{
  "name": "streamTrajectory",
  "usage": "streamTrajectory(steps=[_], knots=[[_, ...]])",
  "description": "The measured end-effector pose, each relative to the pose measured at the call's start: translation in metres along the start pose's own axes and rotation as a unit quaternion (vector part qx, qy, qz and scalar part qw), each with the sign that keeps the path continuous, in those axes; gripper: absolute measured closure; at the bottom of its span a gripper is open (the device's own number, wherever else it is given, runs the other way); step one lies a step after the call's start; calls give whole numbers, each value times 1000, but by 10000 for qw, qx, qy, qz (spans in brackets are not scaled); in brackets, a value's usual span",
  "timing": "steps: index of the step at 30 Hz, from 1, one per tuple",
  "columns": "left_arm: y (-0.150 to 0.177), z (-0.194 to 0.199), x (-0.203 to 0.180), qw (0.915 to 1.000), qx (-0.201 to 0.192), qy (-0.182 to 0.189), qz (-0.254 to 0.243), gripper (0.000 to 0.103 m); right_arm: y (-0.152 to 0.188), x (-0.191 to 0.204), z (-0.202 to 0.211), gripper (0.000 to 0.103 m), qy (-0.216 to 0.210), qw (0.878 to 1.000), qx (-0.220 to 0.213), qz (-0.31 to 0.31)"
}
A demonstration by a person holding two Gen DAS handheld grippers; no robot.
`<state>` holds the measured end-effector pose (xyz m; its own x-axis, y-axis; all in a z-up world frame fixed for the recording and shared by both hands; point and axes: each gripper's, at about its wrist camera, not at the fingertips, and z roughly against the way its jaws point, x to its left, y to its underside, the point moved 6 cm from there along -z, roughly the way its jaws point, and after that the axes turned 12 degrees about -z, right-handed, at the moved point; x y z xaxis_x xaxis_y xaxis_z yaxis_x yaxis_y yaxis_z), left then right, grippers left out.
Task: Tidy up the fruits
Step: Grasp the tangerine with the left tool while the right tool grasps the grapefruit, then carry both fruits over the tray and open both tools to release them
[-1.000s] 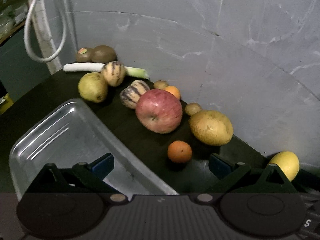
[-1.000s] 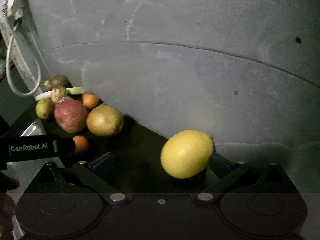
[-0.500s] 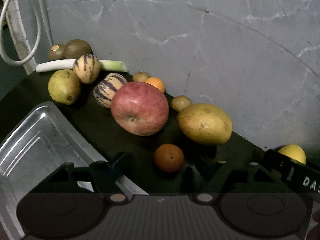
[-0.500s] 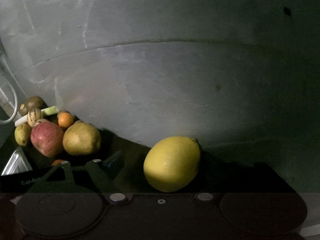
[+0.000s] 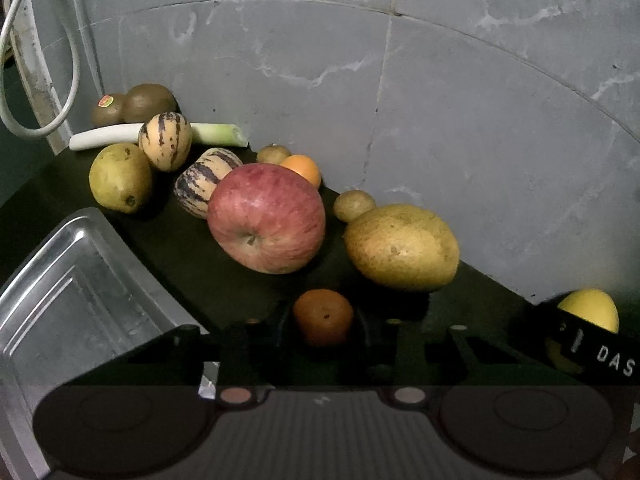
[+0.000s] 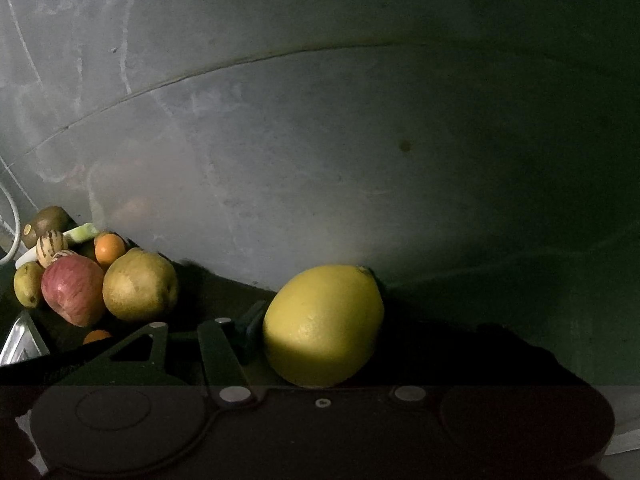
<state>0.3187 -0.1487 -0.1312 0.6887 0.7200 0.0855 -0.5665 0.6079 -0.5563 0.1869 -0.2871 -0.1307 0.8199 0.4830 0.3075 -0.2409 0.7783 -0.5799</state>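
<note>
Left tongs [image 5: 323,320] have just been closing and pinch the small orange [image 5: 323,316]; tray [image 5: 60,280] at 9 o'clock. Right tongs [image 6: 320,328] have just been closing around the lemon [image 6: 324,324]; contact unclear.

Readable markings, left wrist view:

1. White capitals "DAS", cut off by the picture's edge, on the black body of the right gripper [image 5: 592,354] at about four o'clock, in front of the lemon [image 5: 588,308].
2. Small red and yellow sticker [image 5: 106,101] on a kiwi [image 5: 107,110] at ten o'clock; its print is too small to read.

Right wrist view: nothing legible.
</note>
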Motion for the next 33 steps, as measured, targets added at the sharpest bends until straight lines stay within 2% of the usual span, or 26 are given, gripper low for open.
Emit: streamTrajectory(steps=[13, 21, 27, 33], knots=[[12, 27, 6, 9978, 43, 76, 665, 68, 21, 12, 11, 43, -527, 9967, 244, 562], [23, 60, 32, 9913, -95, -154, 1301, 68, 37, 46, 36, 44, -1208, 9849, 302, 1199], [39, 85, 74, 9807, -173, -583, 1860, 68, 51, 90, 46, 43, -1787, 9656, 604, 1791], [64, 108, 127, 9608, -246, -1019, 2567, 67, 67, 138, 55, 44, -2290, 9409, 792, 2369]])
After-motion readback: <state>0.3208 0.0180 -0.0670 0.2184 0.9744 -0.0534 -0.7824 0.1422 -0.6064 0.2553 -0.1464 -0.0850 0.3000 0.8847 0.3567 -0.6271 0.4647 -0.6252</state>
